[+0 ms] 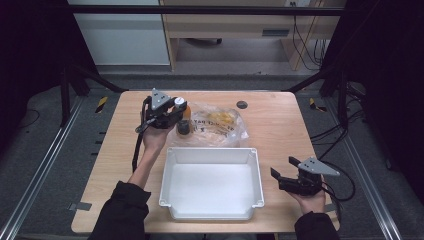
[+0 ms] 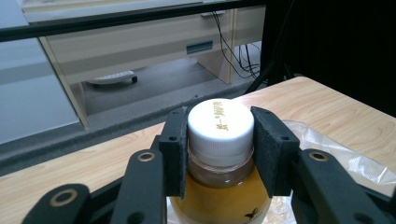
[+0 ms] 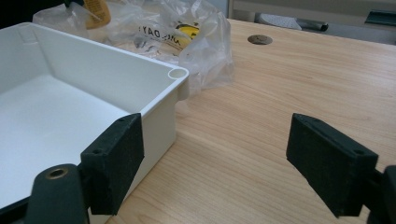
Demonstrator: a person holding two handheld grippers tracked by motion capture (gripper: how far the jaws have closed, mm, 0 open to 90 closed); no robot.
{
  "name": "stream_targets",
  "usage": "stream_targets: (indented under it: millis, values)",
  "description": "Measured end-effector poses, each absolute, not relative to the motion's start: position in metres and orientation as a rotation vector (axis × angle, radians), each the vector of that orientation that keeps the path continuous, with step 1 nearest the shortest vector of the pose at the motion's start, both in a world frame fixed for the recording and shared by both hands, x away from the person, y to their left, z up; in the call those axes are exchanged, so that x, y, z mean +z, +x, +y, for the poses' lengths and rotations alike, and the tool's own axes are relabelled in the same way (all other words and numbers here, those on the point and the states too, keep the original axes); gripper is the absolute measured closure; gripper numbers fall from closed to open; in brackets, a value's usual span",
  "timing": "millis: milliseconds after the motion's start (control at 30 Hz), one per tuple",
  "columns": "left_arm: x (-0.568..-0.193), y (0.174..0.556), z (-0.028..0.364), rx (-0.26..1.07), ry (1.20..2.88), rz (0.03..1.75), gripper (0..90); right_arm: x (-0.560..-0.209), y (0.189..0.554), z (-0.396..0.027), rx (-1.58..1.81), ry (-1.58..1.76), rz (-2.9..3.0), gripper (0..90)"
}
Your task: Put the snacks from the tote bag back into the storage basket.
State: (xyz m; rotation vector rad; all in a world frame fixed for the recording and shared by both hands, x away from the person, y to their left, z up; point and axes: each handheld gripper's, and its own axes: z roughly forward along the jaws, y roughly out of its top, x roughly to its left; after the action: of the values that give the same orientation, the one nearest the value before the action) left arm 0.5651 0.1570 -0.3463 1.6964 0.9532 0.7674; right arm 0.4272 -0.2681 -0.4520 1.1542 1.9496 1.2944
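Observation:
A small bottle (image 1: pixel 183 120) of amber liquid with a white screw cap (image 2: pixel 220 123) is held at its neck by my left gripper (image 2: pixel 219 135), which is shut on it. The black pads (image 2: pixel 173 149) press on both sides of the cap. It hangs over the far-left part of the table, beside a crumpled clear plastic bag (image 1: pixel 217 122). In front of the bag stands an empty white tray (image 1: pixel 210 150). My right gripper (image 1: pixel 282 170) rests open to the right of the tray (image 3: pixel 116 60), with bare wood between its jaws (image 3: pixel 217 158). The bottle (image 3: pixel 97 11) and bag (image 3: pixel 187 32) lie beyond the tray's far corner.
A round cable hole (image 1: pixel 242 104) sits in the tabletop behind the bag. Black frame posts stand at the table's far corners. Past the far edge is grey floor and a wooden desk (image 2: pixel 154 51). Bare wood lies to the right of the tray.

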Motion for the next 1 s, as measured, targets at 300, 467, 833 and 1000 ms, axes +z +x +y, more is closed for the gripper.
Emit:
stream_targets:
  millis: [300,467,833,1000]
  values:
    - [-0.329,0.558,0.163,0.786,1.672,0.941,58.9,-0.452,0.427,-0.268,1.294,1.156,1.946,19.3]
    - [-0.322,0.556,0.163,0.794,1.668,0.936,58.9,-0.451,0.427,-0.268,1.298,1.155,1.946,19.3]
    - [-0.300,0.545,0.165,0.813,1.645,0.906,58.9,-0.451,0.427,-0.268,1.299,1.155,1.947,19.6]
    - [-0.297,0.539,0.166,0.801,1.640,0.896,58.9,-0.451,0.427,-0.268,1.295,1.154,1.946,19.8]
